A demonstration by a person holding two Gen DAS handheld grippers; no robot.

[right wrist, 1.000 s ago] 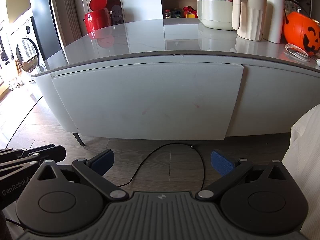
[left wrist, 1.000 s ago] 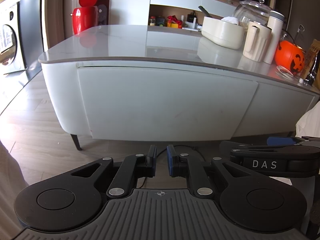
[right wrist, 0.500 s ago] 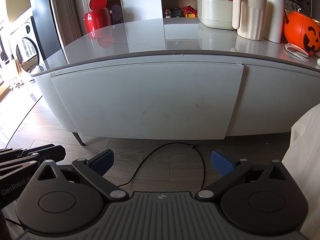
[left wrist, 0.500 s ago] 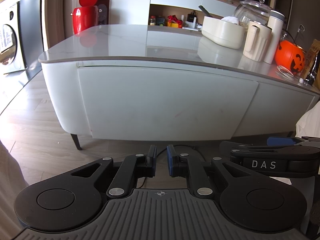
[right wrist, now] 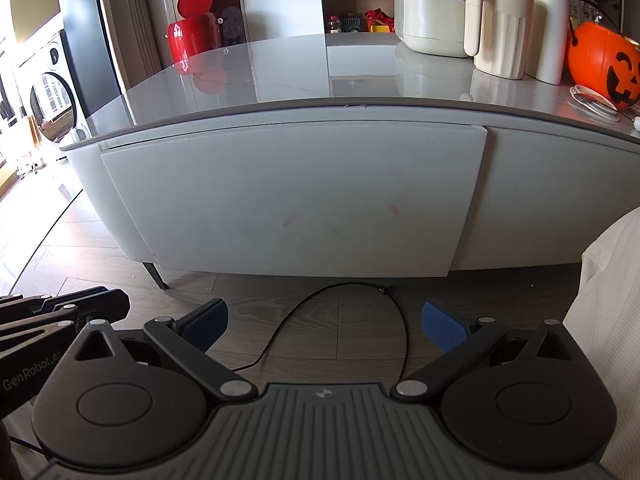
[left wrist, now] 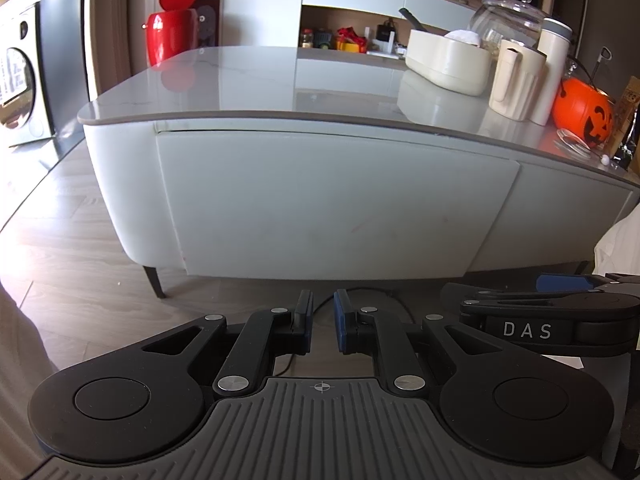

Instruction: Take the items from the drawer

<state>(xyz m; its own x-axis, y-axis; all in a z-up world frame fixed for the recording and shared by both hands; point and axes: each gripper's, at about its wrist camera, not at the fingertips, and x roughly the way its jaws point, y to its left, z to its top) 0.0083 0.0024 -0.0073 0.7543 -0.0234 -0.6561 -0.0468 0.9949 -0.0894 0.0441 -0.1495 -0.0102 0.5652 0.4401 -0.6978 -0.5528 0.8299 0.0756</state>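
Left tongs (left wrist: 321, 322): nearly closed, a narrow slit between the 2 blue pads, nothing between them; held low above the wooden floor, aimed at the cabinet.
Drawer (left wrist: 332, 204): the wide pale front panel under the tabletop, shut; its contents are hidden.
Tabletop (left wrist: 256, 84): glossy grey, carrying at its right end a cream bowl (left wrist: 448, 64), a cream jug (left wrist: 516, 80) and an orange pumpkin pail (left wrist: 580, 114).
Red bin (left wrist: 170, 34): stands behind the tabletop's left end, lid up.
Cable (right wrist: 340, 320): a black loop lying on the floor in front of the drawer, seen between the right tongs' pads.
Right tongs (right wrist: 325, 324): spread wide, holding nothing, just beside the left tongs and facing the same drawer front.
White cloth (right wrist: 612, 304): at the right edge.
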